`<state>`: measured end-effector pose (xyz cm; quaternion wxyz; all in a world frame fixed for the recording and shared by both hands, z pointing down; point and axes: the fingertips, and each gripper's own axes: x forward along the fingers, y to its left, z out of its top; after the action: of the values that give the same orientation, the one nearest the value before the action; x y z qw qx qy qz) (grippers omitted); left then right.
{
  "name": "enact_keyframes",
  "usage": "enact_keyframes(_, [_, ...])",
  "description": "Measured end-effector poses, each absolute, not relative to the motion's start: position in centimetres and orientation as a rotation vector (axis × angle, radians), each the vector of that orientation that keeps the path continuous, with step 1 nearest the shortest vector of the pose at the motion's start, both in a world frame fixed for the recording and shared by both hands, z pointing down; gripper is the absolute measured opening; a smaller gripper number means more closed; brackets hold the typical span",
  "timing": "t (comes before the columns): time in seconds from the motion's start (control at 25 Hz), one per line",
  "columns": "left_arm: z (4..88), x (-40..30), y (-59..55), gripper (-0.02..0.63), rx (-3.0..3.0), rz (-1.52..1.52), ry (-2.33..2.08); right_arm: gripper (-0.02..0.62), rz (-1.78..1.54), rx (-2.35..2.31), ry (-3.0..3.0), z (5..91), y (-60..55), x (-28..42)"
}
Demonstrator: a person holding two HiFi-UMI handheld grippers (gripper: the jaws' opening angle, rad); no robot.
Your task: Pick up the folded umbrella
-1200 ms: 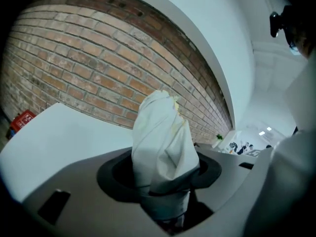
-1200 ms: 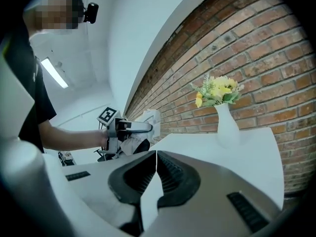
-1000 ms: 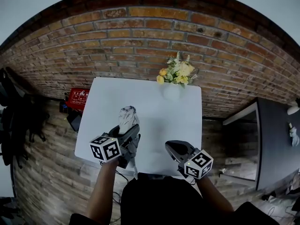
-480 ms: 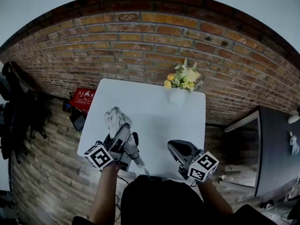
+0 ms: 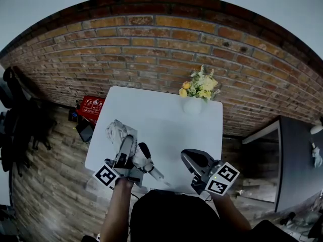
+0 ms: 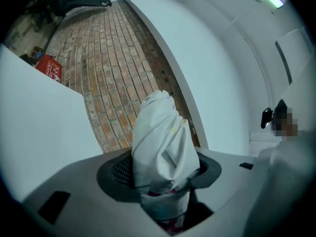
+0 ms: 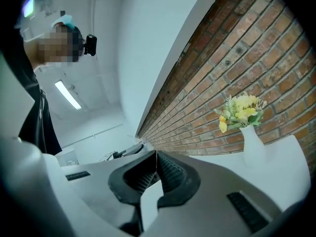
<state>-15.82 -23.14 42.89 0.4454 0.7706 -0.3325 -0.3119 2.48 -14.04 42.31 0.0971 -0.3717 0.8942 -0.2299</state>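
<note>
My left gripper [image 5: 128, 148] is shut on the folded umbrella [image 5: 117, 132] and holds it off the white table [image 5: 166, 130] near the front left corner. The crumpled white canopy end points away to the left, and the dark handle end [image 5: 147, 160] sticks out toward me. In the left gripper view the white umbrella [image 6: 160, 144] fills the gap of my left gripper [image 6: 160, 179], pressed from both sides. My right gripper [image 5: 187, 157] hovers over the table's front right edge. In its own view my right gripper [image 7: 156, 157] has its tips together with nothing between them.
A white vase of yellow flowers [image 5: 197, 92] stands at the table's far right edge, also seen as a vase [image 7: 247, 127] in the right gripper view. Behind runs a brick wall [image 5: 161, 44]. A red box [image 5: 92, 108] lies on the floor at left; a dark cabinet [image 5: 298, 150] stands at right.
My left gripper has lifted the umbrella off the table, moved left and rolled, so the canopy end now points further left. The right gripper has risen a little, still shut.
</note>
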Motion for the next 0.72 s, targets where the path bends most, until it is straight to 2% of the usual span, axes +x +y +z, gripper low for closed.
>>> enact_keyframes(0.72, [45.8,-16.4,-22.9,0.244,1.860,-0.762,-0.843,0.021,-0.759,-1.150,2.617,44.8,-14.9,2.3])
